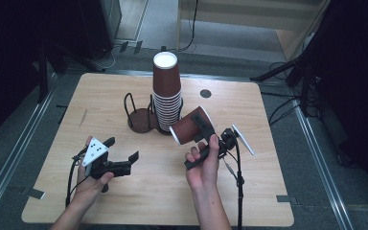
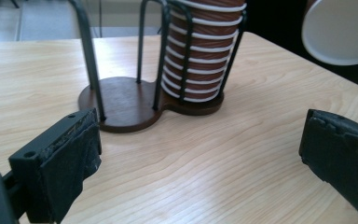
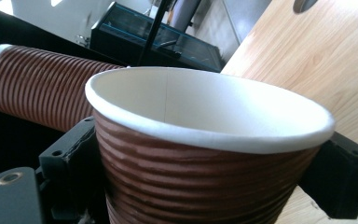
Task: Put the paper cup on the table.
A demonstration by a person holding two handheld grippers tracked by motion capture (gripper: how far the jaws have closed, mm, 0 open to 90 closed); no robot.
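The right claw (image 1: 202, 125) clamps one ribbed brown paper cup (image 1: 190, 126) tilted above the pale wooden worktop (image 1: 268, 182), just beside one tall stack of such cups (image 1: 166, 91) in a two-ring black wire holder (image 1: 141, 116), while the left claw (image 1: 123, 154) hangs open, empty.

Your high view looks from above your side, forward and down on the whole counter (image 1: 124, 196). Your left gripper view sits low over the wood and faces the rack (image 2: 121, 100) and the stack (image 2: 198, 51), quite near. Your right gripper view is turned on its side, very close behind a cup (image 3: 205, 154). All three views share the stack and this cup.
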